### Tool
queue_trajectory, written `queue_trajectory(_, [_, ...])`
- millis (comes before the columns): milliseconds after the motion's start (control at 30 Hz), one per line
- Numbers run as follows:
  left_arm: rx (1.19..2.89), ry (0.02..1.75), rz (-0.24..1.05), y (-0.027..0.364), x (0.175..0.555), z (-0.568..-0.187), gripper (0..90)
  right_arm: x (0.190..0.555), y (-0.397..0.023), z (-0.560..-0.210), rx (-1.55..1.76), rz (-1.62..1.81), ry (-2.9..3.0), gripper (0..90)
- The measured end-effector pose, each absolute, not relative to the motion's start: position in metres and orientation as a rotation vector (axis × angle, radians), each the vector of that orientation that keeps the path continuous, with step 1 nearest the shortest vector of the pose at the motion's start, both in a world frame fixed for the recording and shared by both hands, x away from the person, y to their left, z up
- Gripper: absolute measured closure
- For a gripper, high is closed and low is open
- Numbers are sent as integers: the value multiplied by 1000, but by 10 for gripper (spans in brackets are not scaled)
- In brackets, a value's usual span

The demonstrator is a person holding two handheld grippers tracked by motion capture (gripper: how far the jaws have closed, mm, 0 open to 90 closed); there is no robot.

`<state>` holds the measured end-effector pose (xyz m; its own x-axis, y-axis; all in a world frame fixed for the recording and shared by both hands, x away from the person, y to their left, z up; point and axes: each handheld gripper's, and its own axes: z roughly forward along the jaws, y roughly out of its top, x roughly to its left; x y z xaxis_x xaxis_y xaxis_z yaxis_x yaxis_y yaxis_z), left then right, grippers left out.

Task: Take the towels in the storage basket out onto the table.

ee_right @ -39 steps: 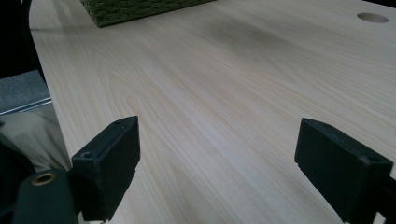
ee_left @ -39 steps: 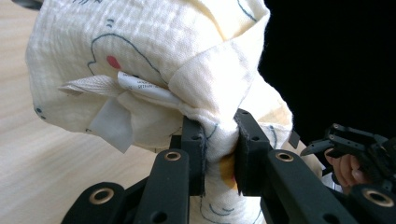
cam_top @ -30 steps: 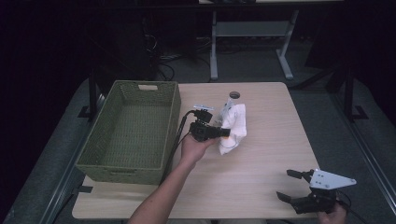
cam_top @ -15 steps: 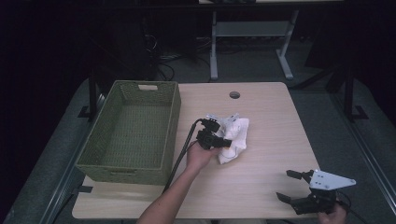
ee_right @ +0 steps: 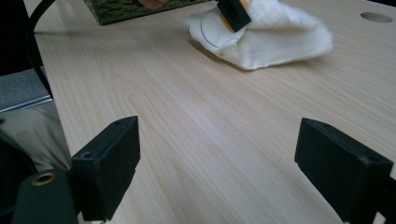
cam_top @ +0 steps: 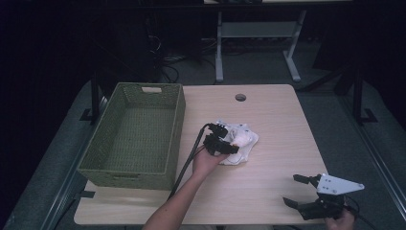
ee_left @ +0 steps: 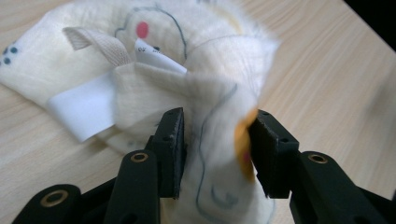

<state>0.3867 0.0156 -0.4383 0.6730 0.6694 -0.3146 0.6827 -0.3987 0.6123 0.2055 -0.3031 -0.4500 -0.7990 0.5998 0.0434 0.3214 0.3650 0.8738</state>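
A cream cloth (cam_top: 243, 142) with printed drawings lies bunched on the wooden table (cam_top: 268, 120), right of the basket. My left gripper (cam_top: 229, 145) is at the cloth's left edge. In the left gripper view its jaws have just been opening, and a blurred fold of the cloth (ee_left: 154, 42) hangs loosely between them at the left gripper (ee_left: 215, 126). My right gripper (cam_top: 293, 189) rests near the table's front right corner. The right gripper (ee_right: 219, 140) stands wide open over bare wood, and beyond it the cloth (ee_right: 275, 42) lies farther off.
A green woven basket (cam_top: 177, 124) with nothing in it stands on the left half of the table. A round cable hole (cam_top: 240, 97) is at the table's back edge. The left gripper's cable runs along the basket's right side. Dark floor and desk legs lie behind.
The left hand brought the cloth down and nearer from beside the cable hole. The cloth now slumps on the table and the left jaws have parted. The right gripper kept still.
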Motion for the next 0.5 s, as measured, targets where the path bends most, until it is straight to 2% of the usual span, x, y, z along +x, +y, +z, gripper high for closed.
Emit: queue_trajectory(500, [2090, 1054, -2, 23, 382, -433, 450, 206, -302, -450, 822, 1403, 2351, 138])
